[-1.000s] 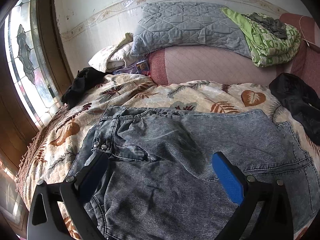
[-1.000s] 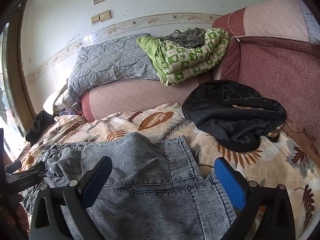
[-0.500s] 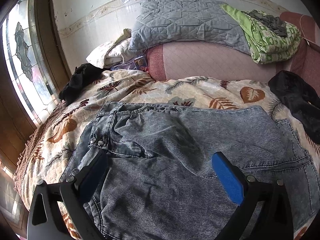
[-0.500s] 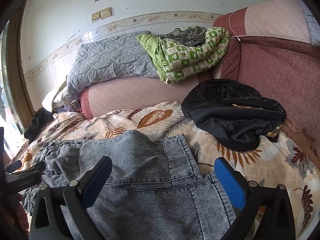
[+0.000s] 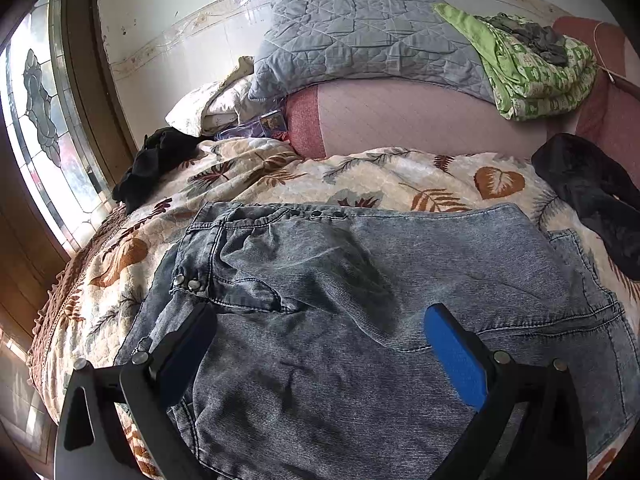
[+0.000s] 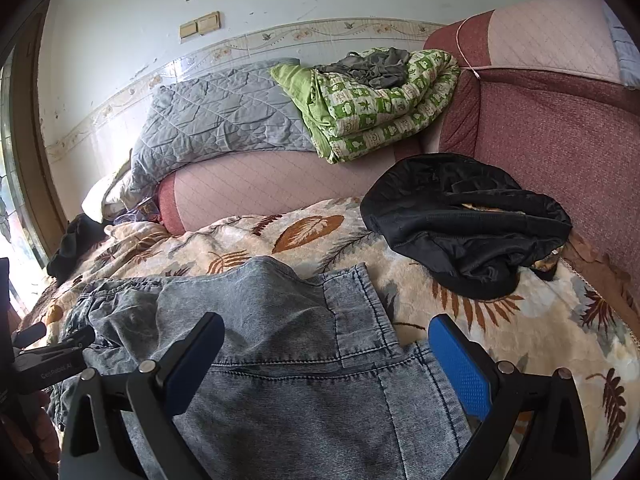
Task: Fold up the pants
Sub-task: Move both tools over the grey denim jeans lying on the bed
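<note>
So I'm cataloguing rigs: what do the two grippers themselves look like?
Both match: the left gripper and right gripper have black angular frames with triangular cut-outs, silver screw heads, and two fingers faced with textured blue pads. White lettering marks the left gripper's black body in the right wrist view. No cables or sleeves show.

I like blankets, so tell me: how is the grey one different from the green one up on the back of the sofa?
The grey quilt is plain, with stitched diamond shapes; the green blanket has white squares with little pictures. The grey quilt lies spread out and sloping; the green blanket is folded into a thick bundle. Only the green blanket carries a crumpled dark grey garment on top. Both rest on the pink sofa back, touching each other.
</note>
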